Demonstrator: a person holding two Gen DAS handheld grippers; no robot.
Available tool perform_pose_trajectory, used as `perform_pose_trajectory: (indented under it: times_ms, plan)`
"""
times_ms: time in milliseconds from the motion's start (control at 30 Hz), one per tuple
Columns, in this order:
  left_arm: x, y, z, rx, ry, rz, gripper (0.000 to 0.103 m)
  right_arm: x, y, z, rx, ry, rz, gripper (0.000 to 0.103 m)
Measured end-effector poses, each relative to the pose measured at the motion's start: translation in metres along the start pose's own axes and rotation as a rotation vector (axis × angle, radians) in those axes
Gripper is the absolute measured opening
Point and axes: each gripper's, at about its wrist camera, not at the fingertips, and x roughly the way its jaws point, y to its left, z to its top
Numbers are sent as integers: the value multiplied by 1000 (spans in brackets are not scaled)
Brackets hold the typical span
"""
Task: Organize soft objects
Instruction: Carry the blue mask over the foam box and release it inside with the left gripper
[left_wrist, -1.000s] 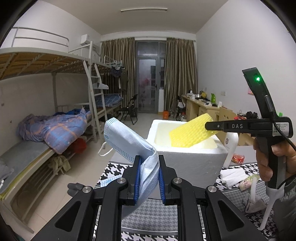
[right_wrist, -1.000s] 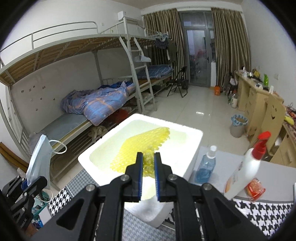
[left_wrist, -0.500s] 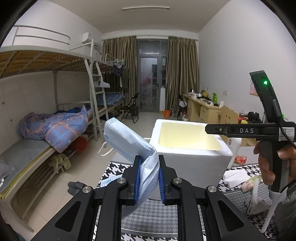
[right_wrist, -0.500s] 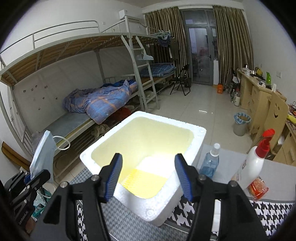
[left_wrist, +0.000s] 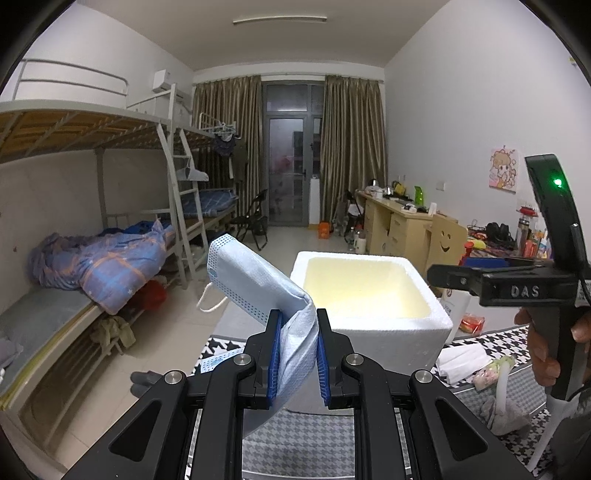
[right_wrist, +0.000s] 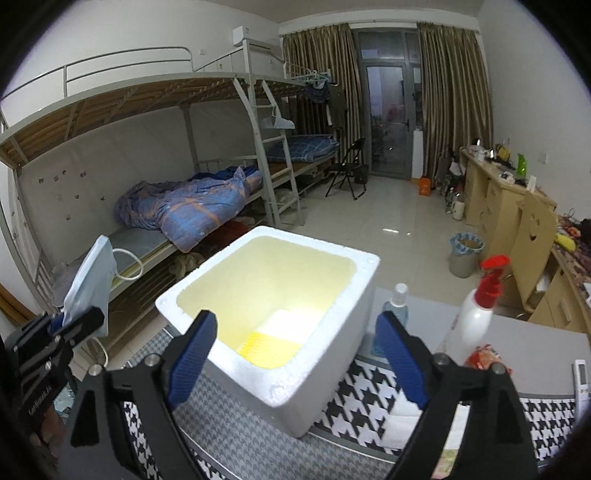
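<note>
My left gripper is shut on a folded blue face mask and holds it up in front of the white foam box. In the right wrist view the mask and left gripper show at the far left. My right gripper is wide open and empty, just above the near rim of the foam box. A yellow foam mesh sheet lies on the box's floor. The right gripper's body shows at the right in the left wrist view.
The box stands on a houndstooth cloth. A white spray bottle with a red trigger, a small blue bottle and a red packet stand right of the box. White tissues and a grey rag lie on the cloth.
My right gripper opened and let go of the yellow mesh sheet, which dropped into the foam box. The left gripper kept holding the mask almost still.
</note>
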Motion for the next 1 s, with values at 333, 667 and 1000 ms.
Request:
perform_pose_trajectory:
  times_ms: [333, 667, 1000]
  plan:
    - [6, -8, 13, 14, 2, -37, 18, -15, -5, -9, -13, -22, -21, 100]
    - [12, -27, 24, 69, 2, -60, 18, -30, -25, -18, 33, -32, -27, 100]
    - [25, -39, 42, 88, 13, -126, 18, -48, -47, -27, 63, -42, -66, 100]
